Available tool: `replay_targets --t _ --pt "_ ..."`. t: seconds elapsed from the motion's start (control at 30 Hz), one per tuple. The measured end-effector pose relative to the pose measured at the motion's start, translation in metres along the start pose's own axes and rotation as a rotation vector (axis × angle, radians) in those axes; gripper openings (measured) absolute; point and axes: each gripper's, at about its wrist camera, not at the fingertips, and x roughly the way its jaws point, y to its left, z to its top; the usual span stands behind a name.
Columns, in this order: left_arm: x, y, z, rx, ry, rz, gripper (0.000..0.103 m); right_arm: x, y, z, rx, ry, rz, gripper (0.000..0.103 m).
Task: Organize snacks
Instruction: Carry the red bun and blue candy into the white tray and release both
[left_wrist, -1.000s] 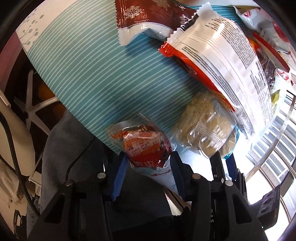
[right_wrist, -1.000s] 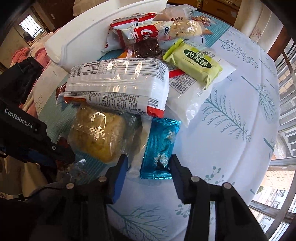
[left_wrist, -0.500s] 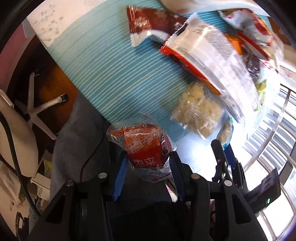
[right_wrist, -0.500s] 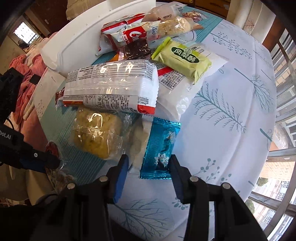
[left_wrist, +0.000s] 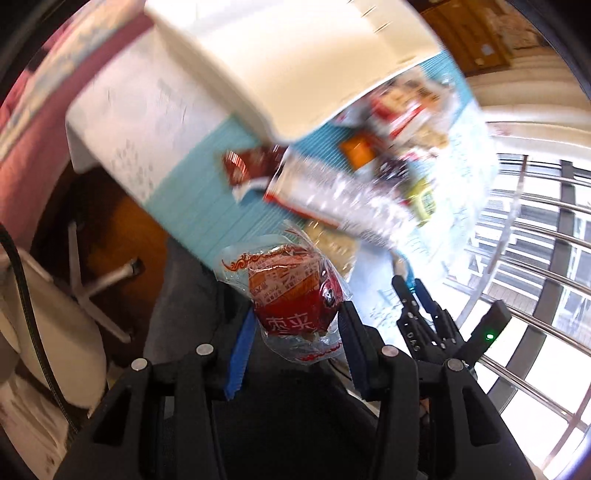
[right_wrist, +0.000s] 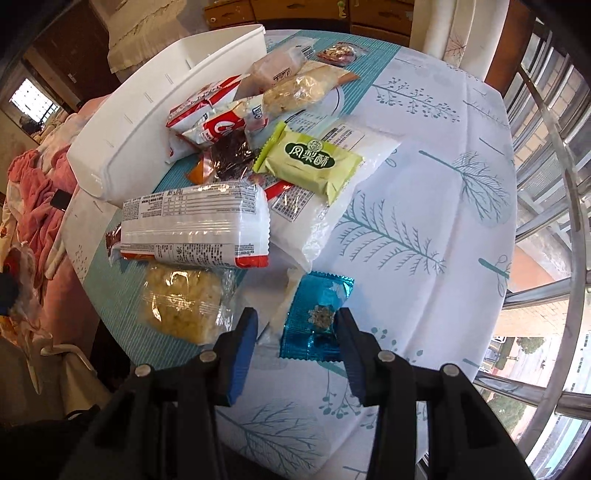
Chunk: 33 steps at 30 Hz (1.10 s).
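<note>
My left gripper (left_wrist: 297, 326) is shut on a red snack packet in clear wrap (left_wrist: 291, 295) and holds it in the air, off the table's near edge. My right gripper (right_wrist: 293, 323) is open, its fingers on either side of a blue foil packet (right_wrist: 317, 319) that lies on the tablecloth. A pile of snacks lies beyond: a yellow crispy cake (right_wrist: 181, 306), a large white packet (right_wrist: 195, 225), a green pastry pack (right_wrist: 310, 162). A white bin (right_wrist: 147, 110) stands at the back left; it also shows in the left wrist view (left_wrist: 295, 62).
The round table has a white tree-print cloth (right_wrist: 424, 221) and a teal striped mat (left_wrist: 192, 199). A metal window railing (right_wrist: 546, 184) runs along the right. An office chair base (left_wrist: 92, 280) and pink bedding (right_wrist: 33, 192) lie left of the table.
My left gripper has lifted the red packet up and away from the table edge, and its view has swung toward the white bin. My right gripper has barely moved.
</note>
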Motion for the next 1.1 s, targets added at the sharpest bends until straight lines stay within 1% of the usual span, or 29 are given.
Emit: replay_targets --t 0.3,0.47,0.6,0.8,0.9,1.1 --pt "-0.066 -0.041 0.017 0.164 -0.154 0.014 0.044 -0.033 -0.003 0.012 0.092 -0.105 -0.007 0.044" --pt "-0.088 -0.058 0.032 0.241 -0.225 0.001 0.044 -0.054 0.004 0.027 0.116 -0.175 0.004 0.044" --pt "-0.106 -0.06 0.051 0.302 -0.27 -0.028 0.044 -0.071 0.02 0.043 0.135 -0.235 0.02 0.044" --pt "-0.133 -0.059 0.077 0.405 -0.358 -0.045 0.044 -0.09 0.052 0.073 0.152 -0.337 0.054 0.044" --pt "-0.143 -0.055 0.092 0.464 -0.403 -0.047 0.044 -0.094 0.07 0.087 0.162 -0.382 0.076 0.044" --pt "-0.155 -0.045 0.12 0.581 -0.461 -0.07 0.044 -0.093 0.108 0.108 0.164 -0.451 0.11 0.044"
